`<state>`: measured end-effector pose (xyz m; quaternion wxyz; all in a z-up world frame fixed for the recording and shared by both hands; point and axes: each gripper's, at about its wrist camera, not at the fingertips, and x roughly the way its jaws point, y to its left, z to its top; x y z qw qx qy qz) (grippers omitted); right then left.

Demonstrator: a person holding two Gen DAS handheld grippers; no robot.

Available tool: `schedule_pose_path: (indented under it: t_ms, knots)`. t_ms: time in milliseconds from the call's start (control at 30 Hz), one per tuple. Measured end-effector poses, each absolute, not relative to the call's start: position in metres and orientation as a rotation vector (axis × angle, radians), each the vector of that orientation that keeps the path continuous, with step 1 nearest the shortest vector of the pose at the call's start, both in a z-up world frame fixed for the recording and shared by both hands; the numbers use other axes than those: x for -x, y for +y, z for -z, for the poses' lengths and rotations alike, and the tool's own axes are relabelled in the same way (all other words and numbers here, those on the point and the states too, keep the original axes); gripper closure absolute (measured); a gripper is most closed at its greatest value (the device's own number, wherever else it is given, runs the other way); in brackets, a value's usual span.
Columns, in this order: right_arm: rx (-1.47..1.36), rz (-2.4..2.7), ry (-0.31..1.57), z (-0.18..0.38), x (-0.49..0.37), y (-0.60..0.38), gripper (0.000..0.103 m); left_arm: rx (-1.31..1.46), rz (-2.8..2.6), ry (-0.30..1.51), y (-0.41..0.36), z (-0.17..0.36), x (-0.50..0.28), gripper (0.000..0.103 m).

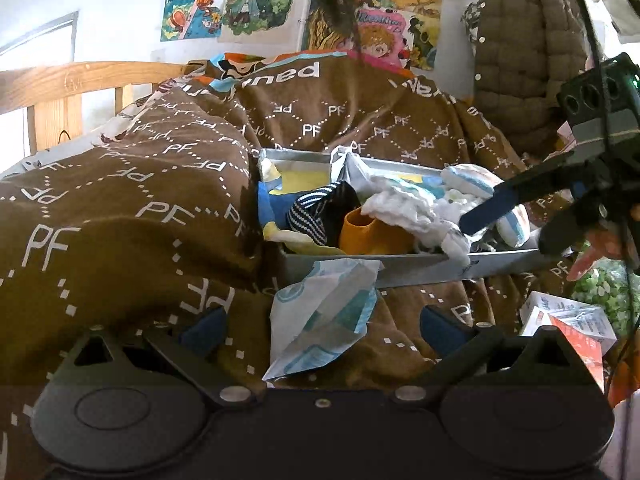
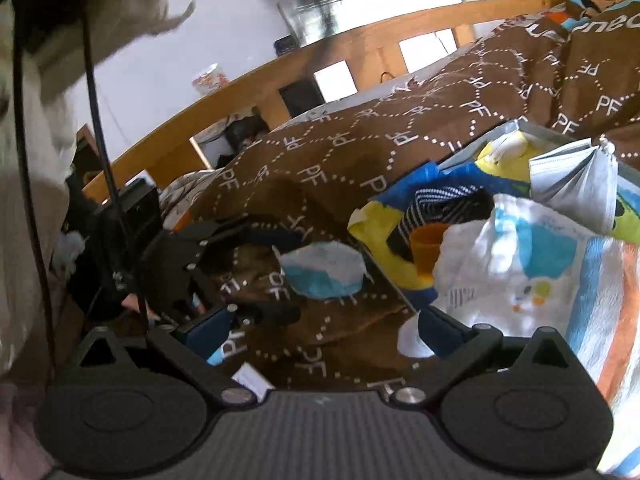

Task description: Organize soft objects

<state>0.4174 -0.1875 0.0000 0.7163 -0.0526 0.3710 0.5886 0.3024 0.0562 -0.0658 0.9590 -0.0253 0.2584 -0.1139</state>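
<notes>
A crumpled diaper (image 1: 324, 316), white with teal and blue print, lies on the brown blanket (image 1: 120, 208) just in front of a shallow grey box (image 1: 400, 270). It sits between the spread fingers of the left gripper (image 1: 320, 326), whose jaws stand wide apart and touch nothing.

Inside the box is a heap of soft things: a navy-and-white striped sock (image 1: 316, 210), an orange sock (image 1: 372, 232), a white cloth (image 1: 404, 204) and rolled white pieces with blue stripes (image 1: 468, 178), all on a yellow-and-blue lining (image 1: 296, 178).

The right gripper (image 1: 508, 222) reaches in over the box's right end, its jaws apart, one blue-padded finger lying across the white cloth (whether it presses on it I cannot tell). In its own view, a white cloth with blue and orange stripes (image 2: 560, 280) fills the right side, beside the open fingers.

Behind the bed stand a wooden rail (image 1: 80, 80), cartoon posters (image 1: 248, 0) and a quilted brown jacket (image 1: 528, 60).
</notes>
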Motion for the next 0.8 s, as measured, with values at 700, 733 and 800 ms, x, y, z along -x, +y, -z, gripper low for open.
schedule_pose_path:
  t_ms: [700, 733, 800]
  knots:
    - [-0.040, -1.600, 0.857, 0.009, -0.480, -0.238, 0.000, -0.063, 0.124, 0.524, 0.029, 0.068, -0.314, 0.001]
    - [-0.033, -1.586, 0.853, 0.008, -0.480, -0.239, 0.000, -0.070, 0.118, 0.522, 0.027, 0.066, -0.314, 0.001]
    - [-0.030, -1.569, 0.876, 0.011, -0.484, -0.237, 0.000, -0.066, 0.100, 0.530, 0.025, 0.063, -0.318, 0.001]
